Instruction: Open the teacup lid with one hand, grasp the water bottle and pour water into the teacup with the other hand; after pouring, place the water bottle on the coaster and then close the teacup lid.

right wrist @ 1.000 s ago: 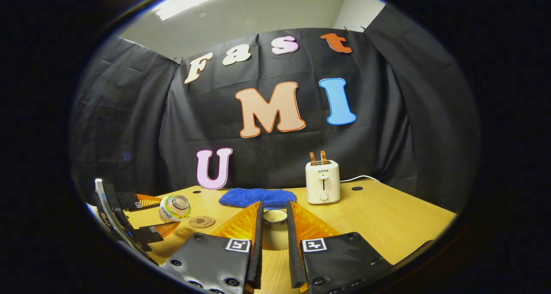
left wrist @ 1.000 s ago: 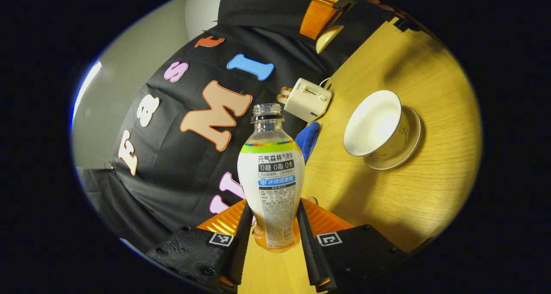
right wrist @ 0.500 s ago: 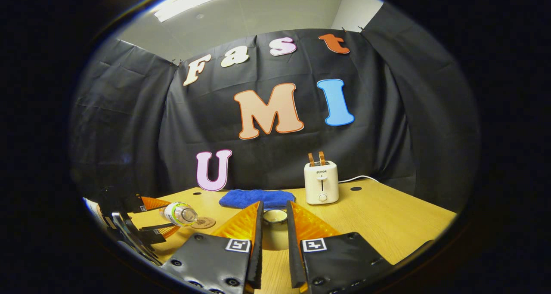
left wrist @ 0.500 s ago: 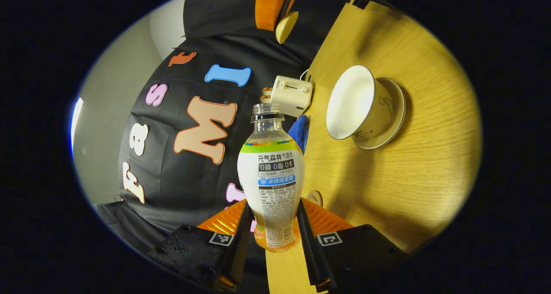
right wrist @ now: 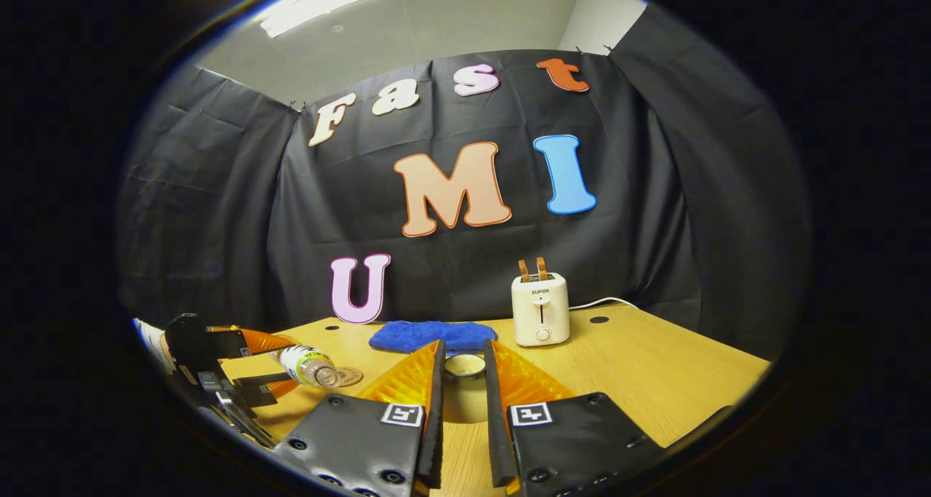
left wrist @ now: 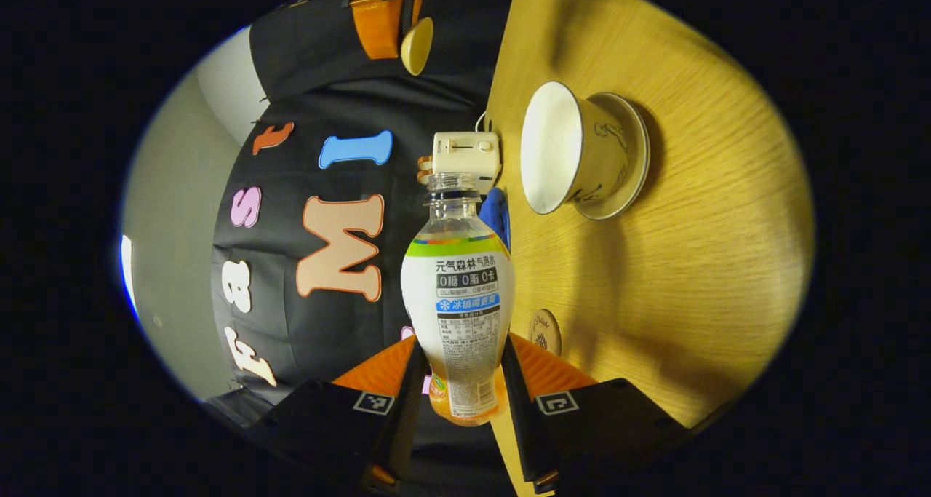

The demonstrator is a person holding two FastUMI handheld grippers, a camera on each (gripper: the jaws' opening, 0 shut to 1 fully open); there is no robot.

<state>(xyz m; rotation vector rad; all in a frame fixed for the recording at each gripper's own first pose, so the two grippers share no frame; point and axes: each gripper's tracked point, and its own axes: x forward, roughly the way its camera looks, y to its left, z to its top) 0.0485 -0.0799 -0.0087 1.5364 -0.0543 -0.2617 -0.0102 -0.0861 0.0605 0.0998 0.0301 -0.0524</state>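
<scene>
1. Your left gripper (left wrist: 457, 380) clamps the water bottle (left wrist: 457, 300), uncapped and tipped nearly level, its mouth short of the teacup (left wrist: 564, 151).
2. Bring the mouth over the rim before tipping further; pour slowly.
3. Your right gripper (right wrist: 462, 402) grips the teacup lid (right wrist: 465, 366); hold it clear, right of the coaster (left wrist: 545, 331).

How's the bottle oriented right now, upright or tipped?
Tipped. In the right gripper view the water bottle lies near horizontal in the left gripper, uncapped mouth toward the coaster.

Clear glossy plastic water bottle (left wrist: 457, 293) (paper-like label), glazed smooth teacup (left wrist: 574, 151), matt wood-grain table (left wrist: 698, 264), fuzzy blue cloth (right wrist: 433, 335).
</scene>
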